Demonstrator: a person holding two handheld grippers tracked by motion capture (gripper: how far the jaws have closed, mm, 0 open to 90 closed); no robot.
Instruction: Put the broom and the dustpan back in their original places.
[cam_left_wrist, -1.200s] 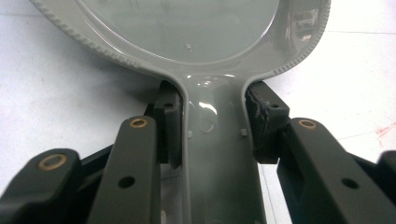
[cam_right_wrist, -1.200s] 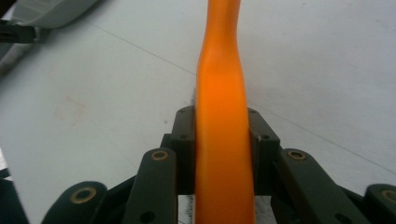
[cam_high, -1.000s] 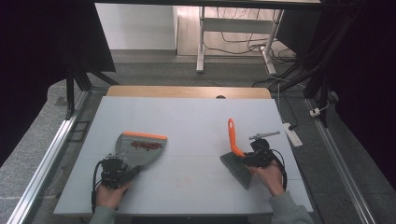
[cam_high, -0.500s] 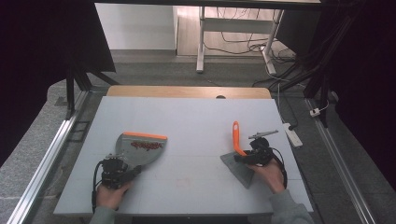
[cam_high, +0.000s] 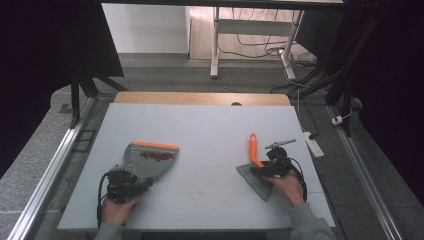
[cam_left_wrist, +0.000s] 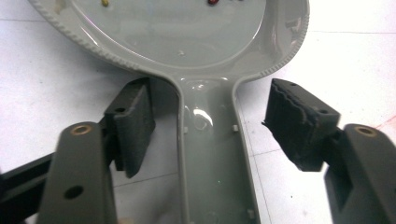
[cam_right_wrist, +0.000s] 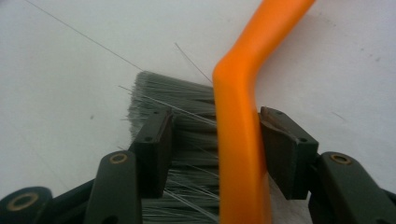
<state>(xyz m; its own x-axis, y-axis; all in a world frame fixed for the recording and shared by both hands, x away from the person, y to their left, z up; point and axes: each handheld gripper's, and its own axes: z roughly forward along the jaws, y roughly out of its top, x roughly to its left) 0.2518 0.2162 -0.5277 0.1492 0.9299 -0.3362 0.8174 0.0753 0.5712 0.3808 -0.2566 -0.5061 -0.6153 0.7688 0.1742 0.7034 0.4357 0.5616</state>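
Both tools lie set down on the table (cam_high: 200, 125): left gripper (cam_left_wrist: 210, 126) released, jaws just opened around dustpan (cam_high: 150, 160) handle; right gripper (cam_right_wrist: 217, 149) released, jaws just opened, brush (cam_right_wrist: 238, 116) between, right of dustpan.

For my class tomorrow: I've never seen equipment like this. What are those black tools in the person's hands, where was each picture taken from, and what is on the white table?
A person sits at a white table holding a hand-operated two-jaw clamp in each hand: the left gripper and the right gripper. One picture looks down from above; the other two come from small cameras riding on each gripper, looking along its black jaws.

On the table lie a grey dustpan with an orange edge and small reddish bits inside, and a brush with an orange handle and grey bristles.

Both grippers' jaws have just been opening. The dustpan's handle lies between the left jaws, untouched. The brush handle sits between the right jaws, apparently released.
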